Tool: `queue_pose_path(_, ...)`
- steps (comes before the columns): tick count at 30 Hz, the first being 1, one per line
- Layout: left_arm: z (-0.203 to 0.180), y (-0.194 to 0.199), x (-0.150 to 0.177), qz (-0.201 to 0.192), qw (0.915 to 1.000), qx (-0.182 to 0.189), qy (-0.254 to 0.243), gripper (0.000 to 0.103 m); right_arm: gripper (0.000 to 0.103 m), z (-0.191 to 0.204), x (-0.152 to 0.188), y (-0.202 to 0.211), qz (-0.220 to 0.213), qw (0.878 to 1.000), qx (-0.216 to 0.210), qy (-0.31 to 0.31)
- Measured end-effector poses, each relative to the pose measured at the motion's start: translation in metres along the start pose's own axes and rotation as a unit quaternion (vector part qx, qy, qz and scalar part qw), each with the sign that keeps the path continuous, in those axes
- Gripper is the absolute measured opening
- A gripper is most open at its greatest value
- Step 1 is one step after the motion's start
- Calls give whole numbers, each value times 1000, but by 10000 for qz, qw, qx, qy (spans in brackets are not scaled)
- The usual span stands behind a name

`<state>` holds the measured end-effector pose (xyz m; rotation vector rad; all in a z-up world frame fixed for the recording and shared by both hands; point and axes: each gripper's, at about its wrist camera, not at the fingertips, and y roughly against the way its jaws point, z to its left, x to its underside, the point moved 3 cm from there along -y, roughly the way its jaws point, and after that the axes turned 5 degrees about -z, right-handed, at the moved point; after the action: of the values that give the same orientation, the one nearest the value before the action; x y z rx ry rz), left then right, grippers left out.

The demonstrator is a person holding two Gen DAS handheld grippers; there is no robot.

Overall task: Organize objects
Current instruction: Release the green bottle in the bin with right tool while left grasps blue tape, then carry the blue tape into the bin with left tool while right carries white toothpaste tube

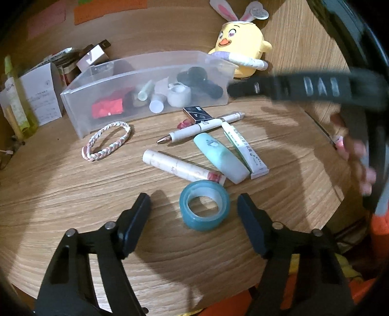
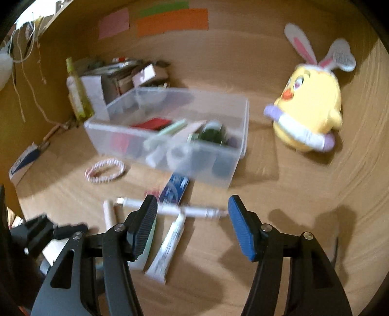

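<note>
Left tongs [image 1: 193, 206] spread wide, empty, just short of the tape roll [image 1: 205, 205] flat on the tabletop [image 1: 73, 194]; light, stiff, slick-sided — best pinched across the outer rim; right tongs [image 2: 192, 211] likewise agape, empty; bin [image 1: 145, 82] beyond.

A yellow plush chick [image 1: 239, 41] sits behind, with coloured paper notes [image 2: 170, 20] seemingly stuck on the wooden wall.
</note>
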<state>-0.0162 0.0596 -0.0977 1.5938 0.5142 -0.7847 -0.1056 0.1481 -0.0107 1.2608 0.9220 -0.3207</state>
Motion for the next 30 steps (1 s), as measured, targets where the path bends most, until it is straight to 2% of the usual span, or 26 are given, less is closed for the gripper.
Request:
queue_pose_path(6,2,7,1,-100,9999,-69,-13,38,57,2,32,-18,421,9988,-156,-188)
queue_pose_path(10,5,10,2,-105,9999,-16,37,38,48,2,42,-25,568,9979,-187,-244)
queue_pose_path(16,14,12,1,-102,9998,-3,163,38,36,10,45,-24,493,9988,-47,-24)
queue_pose_path(20,18,17,-4,-173,9996,-91,182,38,15,13,45,-24,448,9989,14,130)
queue_pose_path(25,23,26,-16,-351,9990,-183,187,38,15,9,43,-19,360,9993,-81,17)
queue_pose_path(30,27,33,-35,-586,9977,-282,169,38,15,8,26,3,-4,9996,-264,-106)
